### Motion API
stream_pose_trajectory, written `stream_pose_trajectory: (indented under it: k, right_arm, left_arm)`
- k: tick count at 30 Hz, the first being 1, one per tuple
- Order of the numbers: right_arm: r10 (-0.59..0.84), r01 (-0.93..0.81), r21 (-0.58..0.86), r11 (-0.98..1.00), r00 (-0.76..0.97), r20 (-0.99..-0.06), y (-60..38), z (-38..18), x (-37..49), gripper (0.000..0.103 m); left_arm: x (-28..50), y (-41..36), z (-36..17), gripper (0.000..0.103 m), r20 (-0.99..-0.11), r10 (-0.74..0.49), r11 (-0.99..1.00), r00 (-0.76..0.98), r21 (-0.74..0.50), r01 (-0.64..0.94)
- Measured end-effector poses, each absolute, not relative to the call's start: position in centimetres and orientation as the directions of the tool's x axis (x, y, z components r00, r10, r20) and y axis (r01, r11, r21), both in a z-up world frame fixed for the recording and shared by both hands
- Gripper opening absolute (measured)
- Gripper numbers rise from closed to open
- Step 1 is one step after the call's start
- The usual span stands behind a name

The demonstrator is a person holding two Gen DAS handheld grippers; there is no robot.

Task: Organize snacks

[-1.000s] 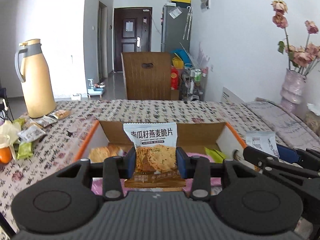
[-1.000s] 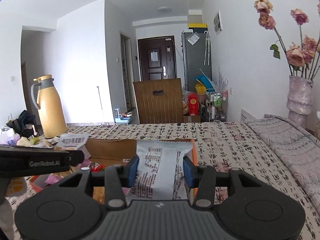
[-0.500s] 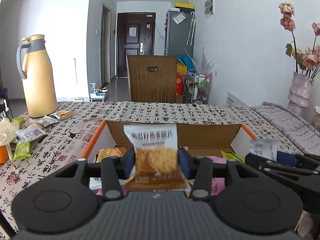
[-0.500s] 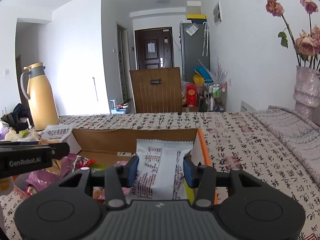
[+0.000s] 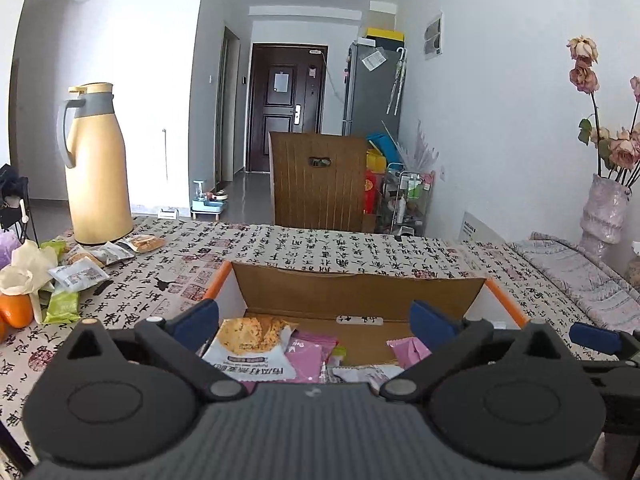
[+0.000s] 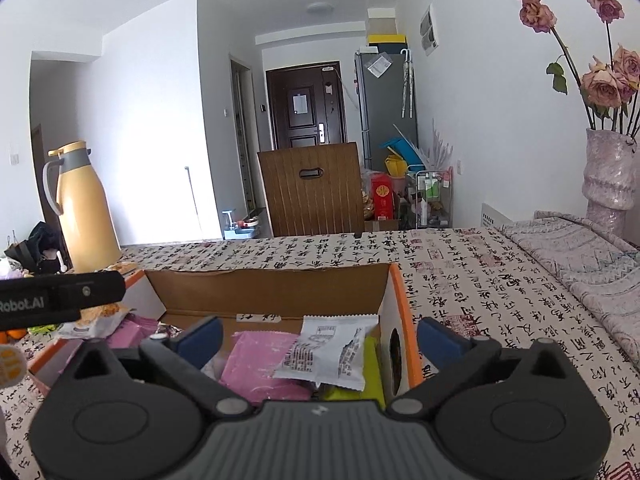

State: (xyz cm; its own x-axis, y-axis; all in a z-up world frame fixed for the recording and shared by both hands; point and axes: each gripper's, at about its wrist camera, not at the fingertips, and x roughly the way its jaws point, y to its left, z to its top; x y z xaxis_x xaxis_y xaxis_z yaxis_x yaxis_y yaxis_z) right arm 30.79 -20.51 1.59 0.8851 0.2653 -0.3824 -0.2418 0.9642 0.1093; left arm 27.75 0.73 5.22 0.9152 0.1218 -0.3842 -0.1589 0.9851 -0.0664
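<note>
An open cardboard box with orange edges (image 5: pixel 360 292) (image 6: pixel 264 292) sits on the patterned table and holds several snack packets. My left gripper (image 5: pixel 316 322) is open and empty above the box's near left side. The oat-crisp packet (image 5: pixel 250 350) lies in the box below it, beside pink packets (image 5: pixel 308 360). My right gripper (image 6: pixel 320 340) is open and empty above the box's right end. The white packet (image 6: pixel 328 354) lies below it on a pink packet (image 6: pixel 256 364).
A yellow thermos jug (image 5: pixel 98 164) stands at the far left, with several loose snack packets (image 5: pixel 80 276) and an orange (image 5: pixel 16 310) near it. A vase of dried roses (image 6: pixel 608 168) stands far right. A wooden chair back (image 5: pixel 318 184) is beyond the table.
Both grippers have opened and let go of their packets. The oat-crisp packet and the white packet have dropped into the box.
</note>
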Motion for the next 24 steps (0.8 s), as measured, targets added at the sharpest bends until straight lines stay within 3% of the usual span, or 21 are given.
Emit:
stream_pose_trajectory:
  k: [11,24]
  right_arm:
    - [0.255,-0.234,0.101,0.967,0.898,-0.358,-21.3,3.2,25.9,0.103]
    - [0.262,-0.24,0.105,0.965,0.87,-0.419,-22.6,1.4,16.8,0.103]
  left_arm:
    - [22.3,0.7,6.8,0.103,-0.365,0.128,0.986,0.922,-0.052,-0.158]
    - [14.3,0.7,3.6,0.103,-0.456,0.057,0.995,0.888,-0.05,-0.089]
